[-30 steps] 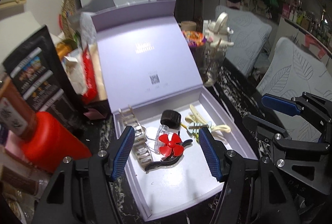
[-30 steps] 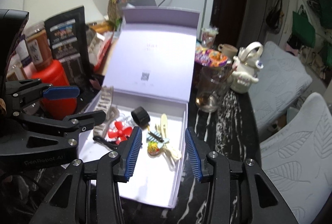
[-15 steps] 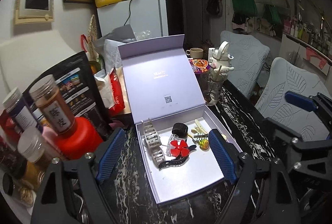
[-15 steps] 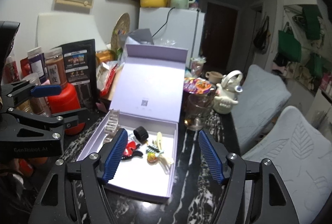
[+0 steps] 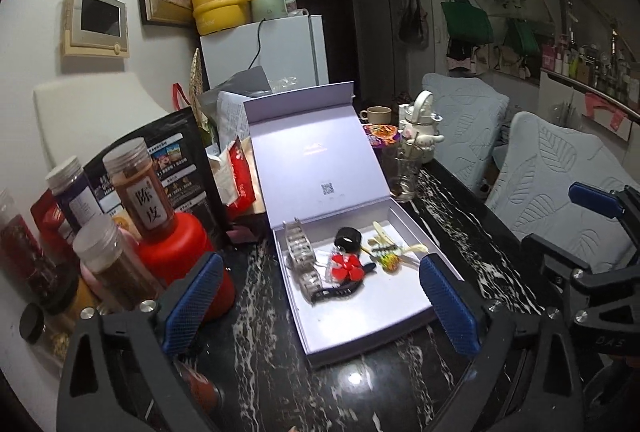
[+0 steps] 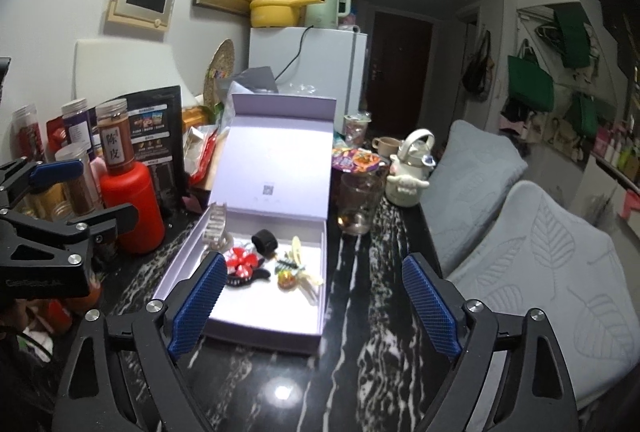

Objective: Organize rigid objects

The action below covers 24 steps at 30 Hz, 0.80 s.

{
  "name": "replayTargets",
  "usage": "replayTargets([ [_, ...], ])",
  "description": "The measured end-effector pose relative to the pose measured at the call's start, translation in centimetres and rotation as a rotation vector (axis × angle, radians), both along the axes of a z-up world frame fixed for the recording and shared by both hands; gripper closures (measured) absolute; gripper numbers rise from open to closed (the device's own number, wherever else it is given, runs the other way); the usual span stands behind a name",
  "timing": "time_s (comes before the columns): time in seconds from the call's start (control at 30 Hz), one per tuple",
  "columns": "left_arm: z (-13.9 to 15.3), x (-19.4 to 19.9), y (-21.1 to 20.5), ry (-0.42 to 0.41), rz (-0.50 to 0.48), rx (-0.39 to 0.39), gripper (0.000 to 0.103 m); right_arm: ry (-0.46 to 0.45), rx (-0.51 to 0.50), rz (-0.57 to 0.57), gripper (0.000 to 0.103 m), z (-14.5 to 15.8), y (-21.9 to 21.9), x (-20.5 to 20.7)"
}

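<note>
Left gripper [image 5: 320,300]: jaws opening, nothing between them.
Box [image 5: 384,328]: lid up, on the dark surface [image 5: 260,372], ahead of both grippers, long axis running away.
Contents: small items [image 5: 344,264] at the far end.
Right gripper [image 6: 312,306]: jaws opening, empty.

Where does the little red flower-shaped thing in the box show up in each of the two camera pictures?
Left wrist view: the red flower lies near the picture's centre, inside the open lilac box, right of the clear bracelet.
Right wrist view: the red flower sits left of centre, just above the blue left fingertip pad.
Shared landmark: the black cap just behind the flower.
</note>
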<state>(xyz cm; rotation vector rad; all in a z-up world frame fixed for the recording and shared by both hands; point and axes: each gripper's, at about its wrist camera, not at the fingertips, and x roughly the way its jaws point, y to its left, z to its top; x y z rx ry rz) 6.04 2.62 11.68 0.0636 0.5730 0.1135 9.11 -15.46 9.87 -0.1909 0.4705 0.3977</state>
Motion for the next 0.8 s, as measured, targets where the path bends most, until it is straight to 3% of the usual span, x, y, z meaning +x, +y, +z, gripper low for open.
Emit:
replayTargets([
  [0.5,-3.1,-5.2,-1.3,0.035,-0.014,-0.021,0.003,0.065,-0.008,-0.064,0.011,-3.5,-0.7,-4.4],
  [0.8,-4.6,-6.1,-1.0,0.065,0.001,-0.059,0.003,0.084,-0.039,-0.058,0.011,-4.7,-0.3,-5.7],
])
